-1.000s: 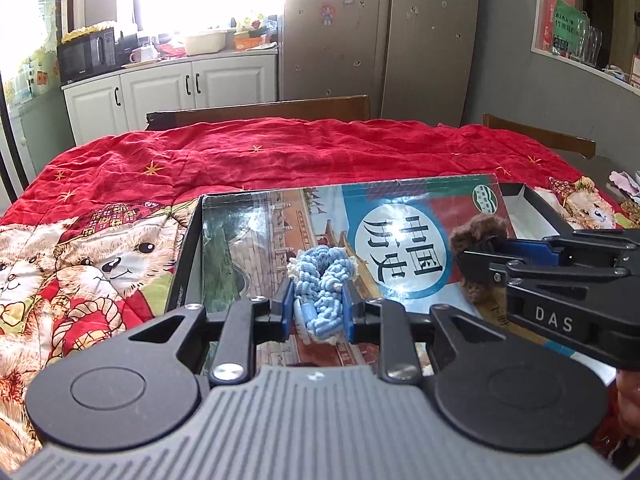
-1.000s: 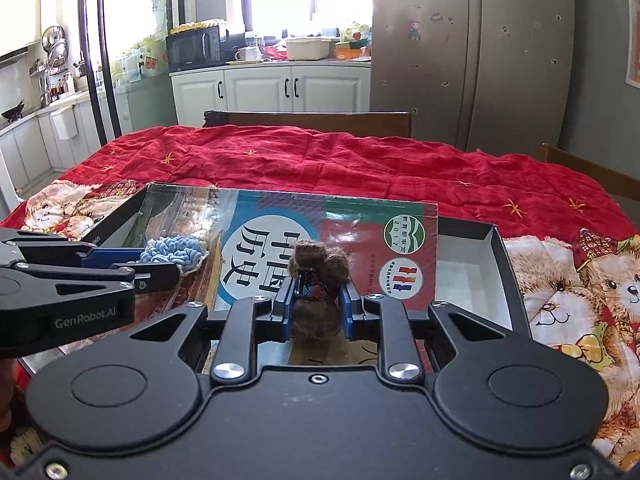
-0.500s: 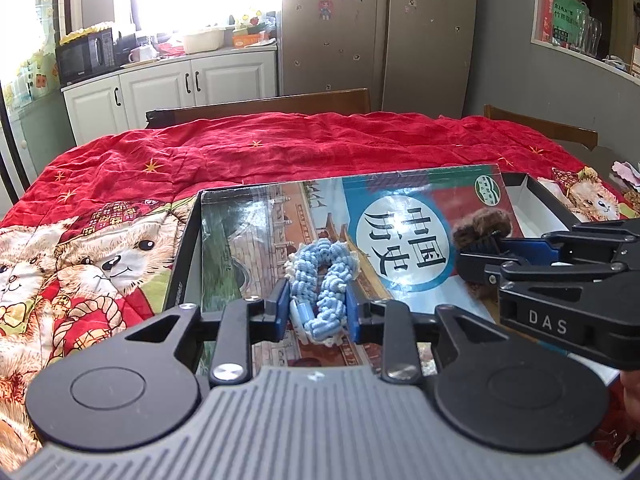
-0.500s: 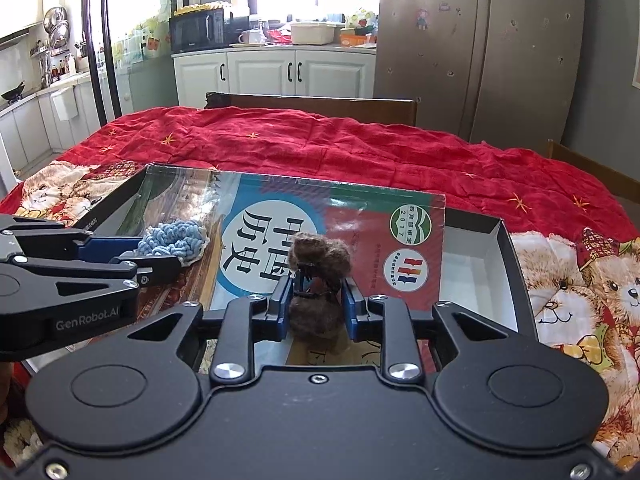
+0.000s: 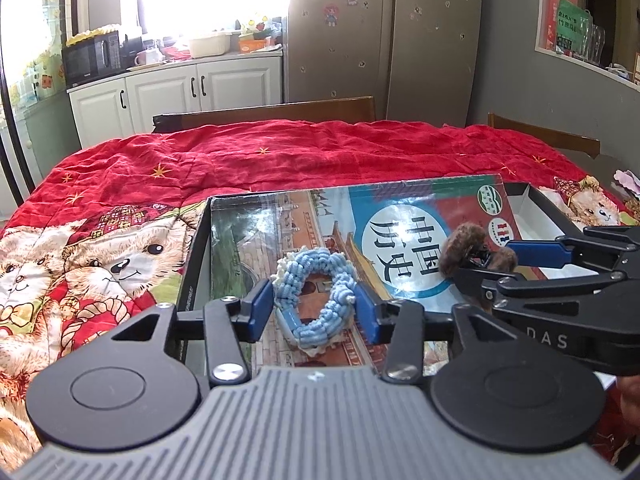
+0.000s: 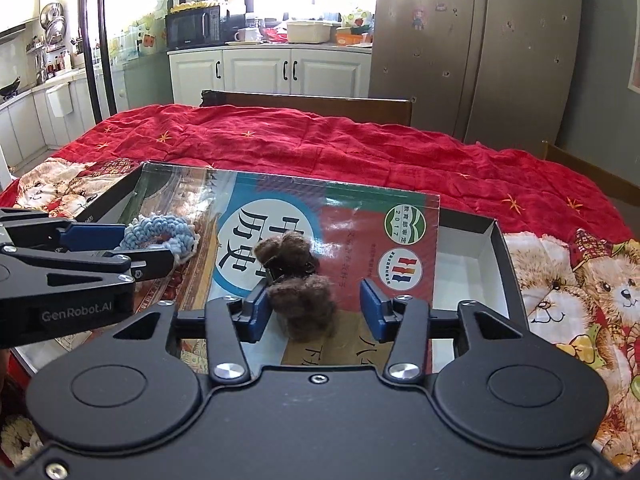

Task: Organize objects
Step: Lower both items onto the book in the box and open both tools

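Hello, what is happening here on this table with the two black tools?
A person works with a gripper in each hand over a box on the red bear quilt. A book lies in the box. The left gripper is open around a blue knitted hair tie, and the right gripper is open around a brown fuzzy hair clip. Both items rest on the book, apparently released.

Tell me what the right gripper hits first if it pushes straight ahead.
The right gripper is open around the brown furry hair clip, so that comes first, lying on the book; depth is hard to judge.
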{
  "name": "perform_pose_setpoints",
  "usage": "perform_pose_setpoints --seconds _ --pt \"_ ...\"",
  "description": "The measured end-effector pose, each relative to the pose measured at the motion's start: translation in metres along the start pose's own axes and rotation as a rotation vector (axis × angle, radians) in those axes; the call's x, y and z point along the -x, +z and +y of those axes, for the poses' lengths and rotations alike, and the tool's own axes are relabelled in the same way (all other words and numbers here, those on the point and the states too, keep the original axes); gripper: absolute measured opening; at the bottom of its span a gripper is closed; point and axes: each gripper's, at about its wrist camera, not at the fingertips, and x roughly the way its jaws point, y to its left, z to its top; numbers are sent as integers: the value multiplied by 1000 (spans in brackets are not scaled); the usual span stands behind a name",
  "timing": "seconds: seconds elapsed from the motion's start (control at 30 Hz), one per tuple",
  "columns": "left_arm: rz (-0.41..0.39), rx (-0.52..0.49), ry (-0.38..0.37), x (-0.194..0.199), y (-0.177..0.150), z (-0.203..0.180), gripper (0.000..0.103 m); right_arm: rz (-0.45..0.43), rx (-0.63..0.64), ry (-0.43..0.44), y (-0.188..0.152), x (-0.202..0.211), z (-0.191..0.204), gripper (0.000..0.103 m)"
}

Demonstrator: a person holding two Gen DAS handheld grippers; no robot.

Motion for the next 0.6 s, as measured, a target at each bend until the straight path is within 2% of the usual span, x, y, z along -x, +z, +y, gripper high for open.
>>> perform_pose_setpoints --seconds 0.6 --pt "-56 4 15 26 5 0 77 -39 14 -3 2 25 2 50"
